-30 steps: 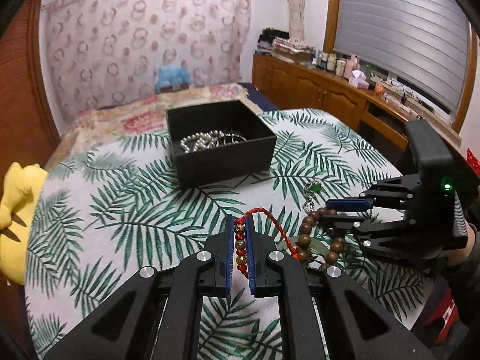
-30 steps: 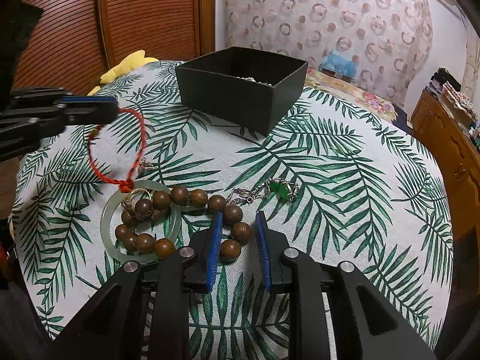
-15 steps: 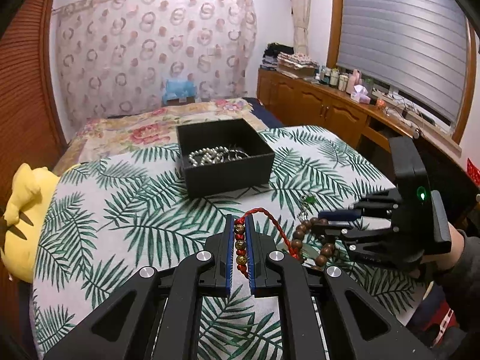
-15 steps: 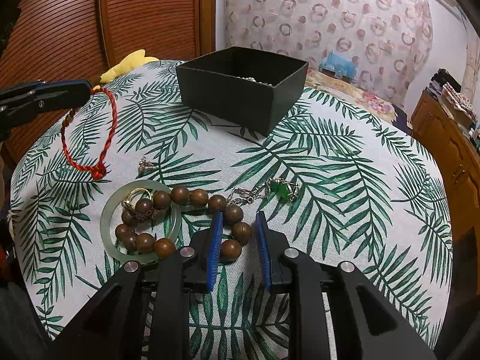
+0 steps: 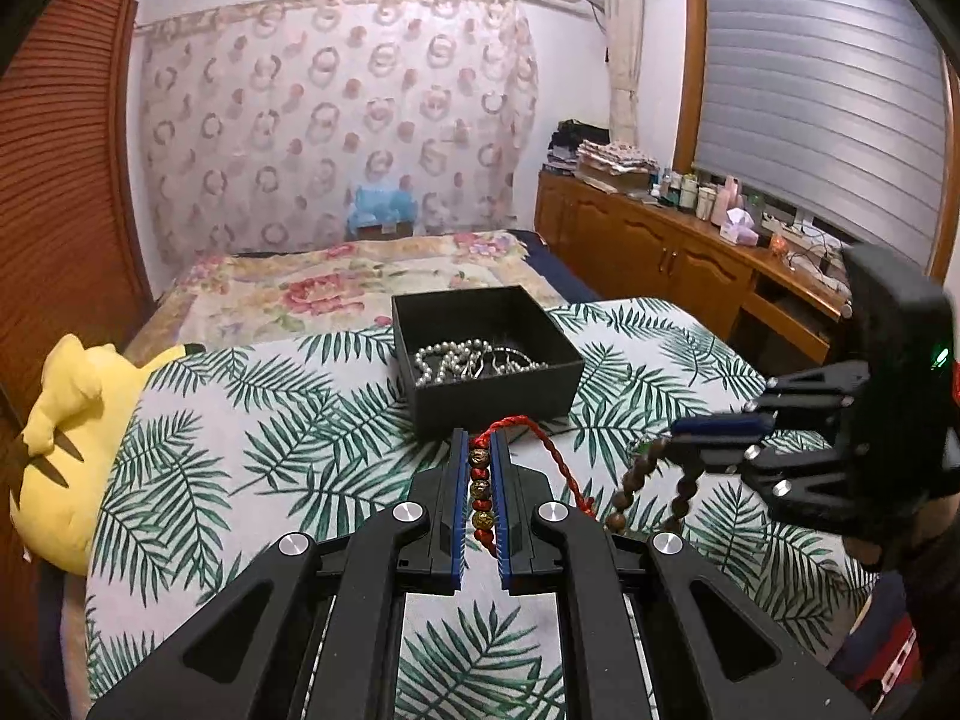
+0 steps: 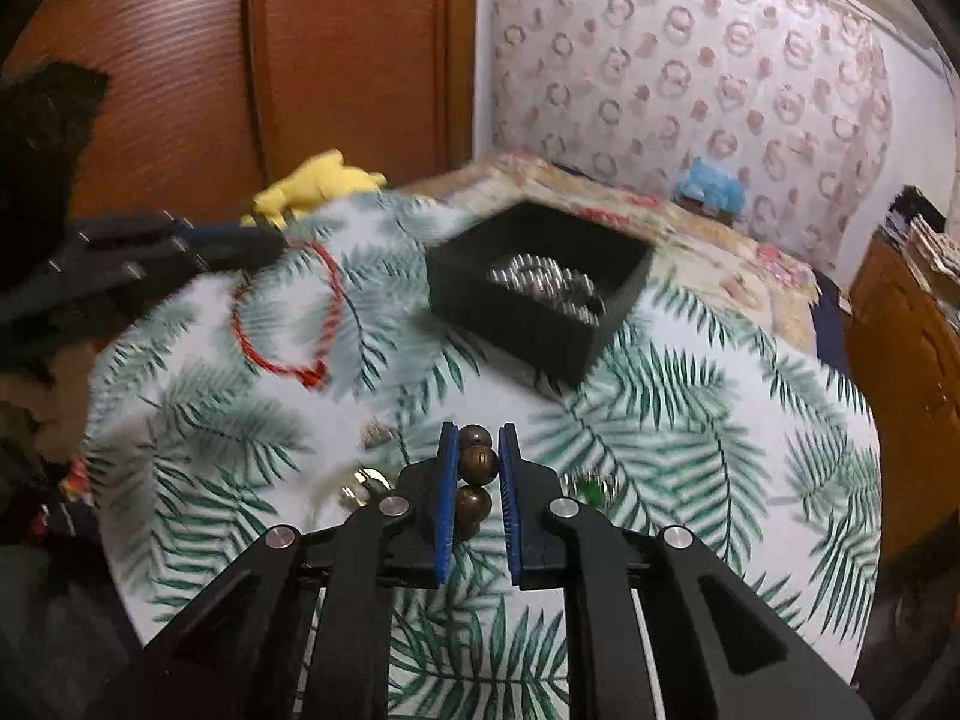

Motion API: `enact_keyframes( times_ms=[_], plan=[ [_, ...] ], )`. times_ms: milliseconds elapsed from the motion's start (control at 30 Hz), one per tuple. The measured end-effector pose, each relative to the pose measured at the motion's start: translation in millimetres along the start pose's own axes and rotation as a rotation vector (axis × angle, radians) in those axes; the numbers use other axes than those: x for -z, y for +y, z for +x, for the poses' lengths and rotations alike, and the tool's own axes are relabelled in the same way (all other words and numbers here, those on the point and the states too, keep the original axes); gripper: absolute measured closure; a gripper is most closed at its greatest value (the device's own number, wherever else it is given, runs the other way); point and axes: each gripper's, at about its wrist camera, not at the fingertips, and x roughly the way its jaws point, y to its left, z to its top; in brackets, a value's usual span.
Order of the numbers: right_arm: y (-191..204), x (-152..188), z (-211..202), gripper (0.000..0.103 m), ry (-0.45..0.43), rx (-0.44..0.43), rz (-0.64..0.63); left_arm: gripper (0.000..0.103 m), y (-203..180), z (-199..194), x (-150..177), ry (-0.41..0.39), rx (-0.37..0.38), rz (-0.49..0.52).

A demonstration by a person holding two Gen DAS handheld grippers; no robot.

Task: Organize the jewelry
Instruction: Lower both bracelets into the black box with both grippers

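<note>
Beads of the wooden bracelet (image 6: 475,468) sit between the blue pads of the right tongs (image 6: 478,480), whose jaws are closing on them; the rest of the string hangs below, seen at the right of the left wrist view. I judge the grip is on only two or three round beads, so they can roll out of the pads and the bracelet can fall back on the worktop (image 6: 690,420). The hanging loop can also swing and catch the edge of the black box (image 6: 540,294) in the upper centre, or miss it.

Left tongs (image 5: 480,480) are pressed together on the red cord bracelet (image 5: 528,438), pinching its beaded part. Its cord loops out to the right, near the wooden beads, so the two could tangle.

The box, with pearls (image 5: 456,360) inside, stands beyond both tongs. A green pendant (image 6: 591,487) lies on the worktop just right of the right tongs.
</note>
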Motion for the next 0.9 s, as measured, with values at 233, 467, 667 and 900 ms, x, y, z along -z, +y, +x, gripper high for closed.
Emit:
enact_keyframes(
  times_ms=[233, 467, 667, 900],
  plan=[
    [-0.7, -32.0, -17.9, 0.088, -0.048, -0.008, -0.030, 0.097, 1.1, 11.6, -9.5, 0.011, 0.029, -0.002],
    [-20.9, -63.1, -20.9, 0.088, -0.072, 0.018, -0.037, 0.097, 7.0, 25.5, -34.2, 0.007, 0.040, -0.002],
    [-46.3, -92.2, -11.5, 0.088, -0.088, 0.011, -0.029, 0.097, 18.9, 39.2, -59.3, 0.000, 0.034, -0.022],
    [-71.9, -121.7, 13.3, 0.088, -0.118, 0.000, -0.020, 0.097, 32.5, 61.2, -79.4, 0.014, 0.015, -0.042]
  ],
)
